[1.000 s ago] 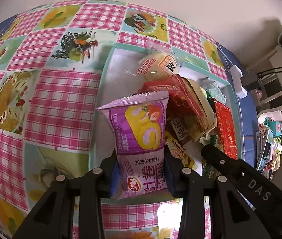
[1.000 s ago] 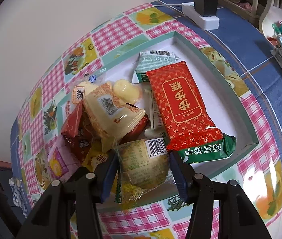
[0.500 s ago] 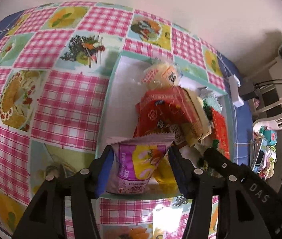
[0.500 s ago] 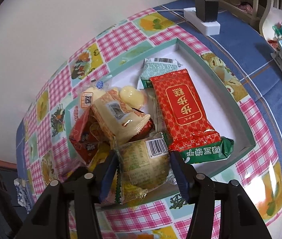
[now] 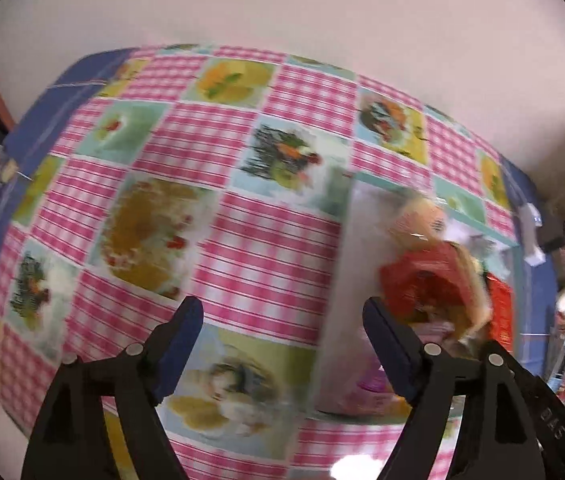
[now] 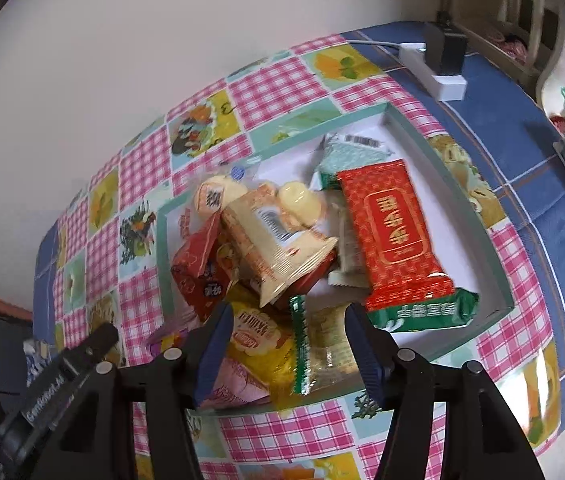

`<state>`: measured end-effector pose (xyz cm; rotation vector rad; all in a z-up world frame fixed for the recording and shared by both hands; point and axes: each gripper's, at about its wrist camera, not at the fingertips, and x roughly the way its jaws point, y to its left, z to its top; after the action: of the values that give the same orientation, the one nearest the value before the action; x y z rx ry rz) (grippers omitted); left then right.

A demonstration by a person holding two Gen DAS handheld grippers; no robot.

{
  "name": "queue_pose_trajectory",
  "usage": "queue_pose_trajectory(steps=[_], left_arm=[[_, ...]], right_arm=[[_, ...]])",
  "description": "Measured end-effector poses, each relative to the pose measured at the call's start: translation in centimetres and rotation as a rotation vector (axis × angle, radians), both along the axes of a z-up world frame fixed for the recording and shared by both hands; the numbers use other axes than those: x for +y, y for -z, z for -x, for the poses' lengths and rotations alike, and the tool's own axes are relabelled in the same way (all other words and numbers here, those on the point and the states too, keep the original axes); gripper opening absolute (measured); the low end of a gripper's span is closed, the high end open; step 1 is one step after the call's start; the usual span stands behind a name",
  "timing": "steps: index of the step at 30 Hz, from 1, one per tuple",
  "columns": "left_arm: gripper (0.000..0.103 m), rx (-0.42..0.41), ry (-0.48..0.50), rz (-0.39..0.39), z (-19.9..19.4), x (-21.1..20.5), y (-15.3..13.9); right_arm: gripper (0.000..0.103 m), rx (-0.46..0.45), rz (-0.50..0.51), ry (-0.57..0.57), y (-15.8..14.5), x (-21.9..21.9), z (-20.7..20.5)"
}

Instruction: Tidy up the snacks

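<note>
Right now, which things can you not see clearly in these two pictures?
- Left wrist view: tray and its snacks are motion-blurred; labels unreadable.
- Right wrist view: purple packet is mostly hidden behind the right gripper.
- Right wrist view: left gripper tips are hidden.

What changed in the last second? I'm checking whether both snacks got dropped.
The left hand-held gripper let go of the purple pack, now lying in the tray; its jaws are opening, empty. The right hand-held gripper is opening off the clear green-edged pack. The pile is unchanged.
</note>
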<state>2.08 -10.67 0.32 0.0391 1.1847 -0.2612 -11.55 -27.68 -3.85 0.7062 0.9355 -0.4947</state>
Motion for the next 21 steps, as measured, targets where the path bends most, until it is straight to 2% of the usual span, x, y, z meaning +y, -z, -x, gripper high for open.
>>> queue_pose_trajectory(steps=[4,6,7,8,10,13,15,21], left_arm=[[0.083,-0.024,-0.024,-0.073,-0.9,1.3,0.6],[0.083,-0.032,-0.036,-0.089,-1.3,2.0,0.6],[0.084,-0.038,-0.043,-0.098,-1.5,2.4,0.6],[0.09,-0.042,-0.049,-0.105,-1.6,2.6,0.6],[0.096,-0.054,-0.062,-0.116,-1.8,3.2,0.5],[0.097,-0.064,-0.07,-0.129,-1.8,3.8,0.4],[0.097,-0.062,-0.072,-0.13,-1.7,4.0,0.5],[0.097,-0.051,-0.062,-0.122,-1.1,4.7,0.6]], right_arm=[[0.065,0.003,0.019,-0.059,0.1,1.5,-1.1],[0.081,-0.004,0.036,-0.074,-0.1,2.0,-1.4],[0.083,-0.011,0.046,-0.08,-0.3,2.3,-1.5],[0.083,-0.019,0.055,-0.088,-0.4,2.5,-1.5],[0.084,-0.023,0.06,-0.095,-0.5,2.7,-1.7],[0.092,-0.023,0.062,-0.1,-0.3,3.0,-1.8],[0.103,-0.023,0.066,-0.102,-0.2,3.2,-1.8],[0.103,-0.025,0.088,-0.131,-0.3,4.2,-1.9]])
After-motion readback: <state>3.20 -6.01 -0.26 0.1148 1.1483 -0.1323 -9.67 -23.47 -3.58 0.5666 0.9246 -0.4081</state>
